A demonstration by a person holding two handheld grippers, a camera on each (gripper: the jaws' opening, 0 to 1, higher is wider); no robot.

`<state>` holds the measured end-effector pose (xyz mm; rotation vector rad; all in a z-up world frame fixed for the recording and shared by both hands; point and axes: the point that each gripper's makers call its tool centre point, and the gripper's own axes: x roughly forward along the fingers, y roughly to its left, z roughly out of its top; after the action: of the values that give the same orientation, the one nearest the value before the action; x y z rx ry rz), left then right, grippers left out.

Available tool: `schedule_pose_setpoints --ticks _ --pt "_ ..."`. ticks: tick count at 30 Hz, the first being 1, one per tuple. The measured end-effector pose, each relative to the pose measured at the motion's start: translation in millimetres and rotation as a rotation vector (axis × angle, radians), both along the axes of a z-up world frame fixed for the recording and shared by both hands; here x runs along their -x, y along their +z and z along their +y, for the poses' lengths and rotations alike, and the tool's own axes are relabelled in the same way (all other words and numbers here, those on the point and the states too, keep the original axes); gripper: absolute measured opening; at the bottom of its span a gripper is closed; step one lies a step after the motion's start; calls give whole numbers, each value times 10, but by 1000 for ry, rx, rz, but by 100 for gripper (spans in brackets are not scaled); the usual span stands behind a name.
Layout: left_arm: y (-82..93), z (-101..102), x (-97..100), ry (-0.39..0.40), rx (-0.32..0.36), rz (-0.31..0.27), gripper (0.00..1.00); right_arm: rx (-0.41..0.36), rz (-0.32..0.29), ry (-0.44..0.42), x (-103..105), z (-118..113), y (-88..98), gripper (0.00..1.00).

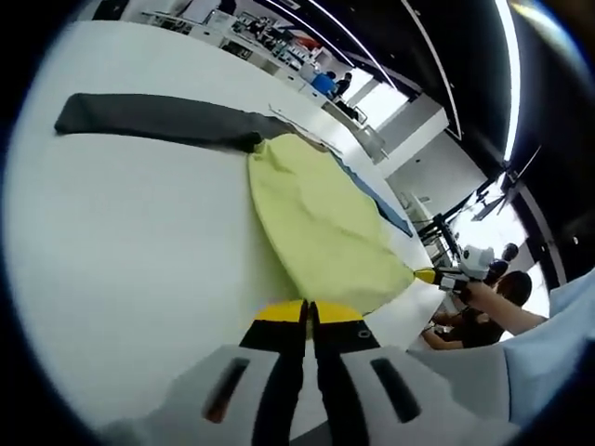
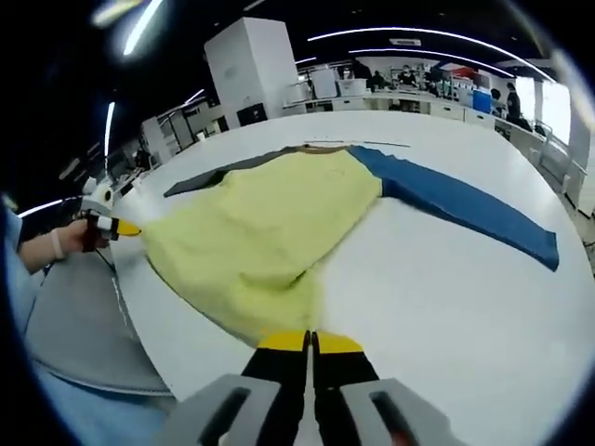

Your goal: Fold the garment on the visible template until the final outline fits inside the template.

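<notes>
A garment with a pale yellow body (image 1: 316,218) (image 2: 265,228) lies spread on the white table (image 1: 139,279) (image 2: 446,297). Its dark grey sleeve (image 1: 158,119) (image 2: 209,178) stretches one way and its blue sleeve (image 2: 456,200) (image 1: 376,197) the other. In the left gripper view my left gripper (image 1: 310,311) is shut on one corner of the yellow hem. My right gripper (image 2: 310,339) is shut on the hem at the other corner. Each gripper also shows in the other's view, at a hem corner: the right gripper (image 1: 429,276) and the left gripper (image 2: 125,228).
The table's rounded near edge (image 2: 139,307) runs just behind the hem, with grey floor (image 2: 74,325) beyond it. A person's hand (image 2: 70,243) (image 1: 479,293) holds each gripper. Desks and people (image 1: 330,84) (image 2: 409,79) stand far behind the table.
</notes>
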<state>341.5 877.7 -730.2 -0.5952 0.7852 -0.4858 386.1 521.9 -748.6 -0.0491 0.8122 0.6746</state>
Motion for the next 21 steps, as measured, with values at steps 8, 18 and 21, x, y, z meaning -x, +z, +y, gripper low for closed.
schedule_pose_setpoints --ticks 8,18,21 --pt "-11 -56 33 -23 6 15 0 9 -12 -27 214 -60 65 0" --pt "-61 -74 67 -32 11 38 0 23 -28 -42 223 -94 58 0" --pt "-79 -62 85 -22 10 52 0 28 -28 -37 219 -94 61 0"
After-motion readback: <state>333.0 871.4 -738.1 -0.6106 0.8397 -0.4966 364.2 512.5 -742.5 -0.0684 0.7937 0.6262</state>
